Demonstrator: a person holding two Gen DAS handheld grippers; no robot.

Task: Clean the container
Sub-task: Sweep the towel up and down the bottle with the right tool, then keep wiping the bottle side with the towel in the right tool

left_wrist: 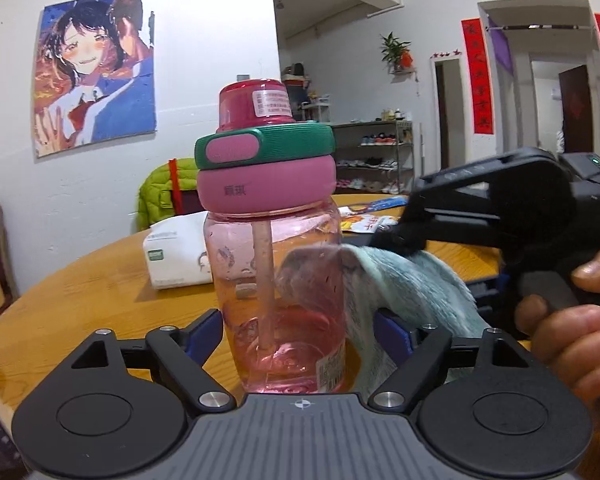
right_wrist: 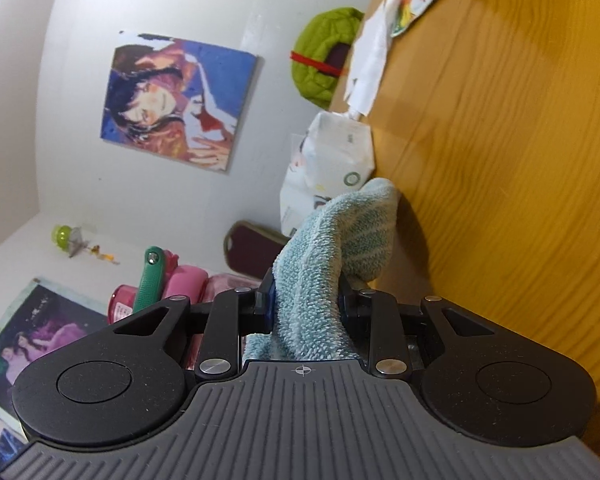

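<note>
A clear pink water bottle [left_wrist: 276, 276] with a pink and green lid and an inner straw stands upright on the wooden table [left_wrist: 100, 280]. My left gripper [left_wrist: 300, 336] is shut on the bottle's lower body, one blue pad on each side. My right gripper [left_wrist: 396, 240] comes in from the right, shut on a light blue towel [left_wrist: 404, 280] that presses against the bottle's right side. In the right wrist view the gripper [right_wrist: 306, 306] clamps the towel [right_wrist: 332, 248], and the bottle's lid [right_wrist: 156, 280] shows at the lower left.
A white tissue pack [left_wrist: 176, 256] lies on the table behind the bottle, also seen in the right wrist view [right_wrist: 328, 160]. Colourful packets [left_wrist: 372, 216] lie at the far right of the table. A green jacket [left_wrist: 160, 196] hangs over a chair beyond the table.
</note>
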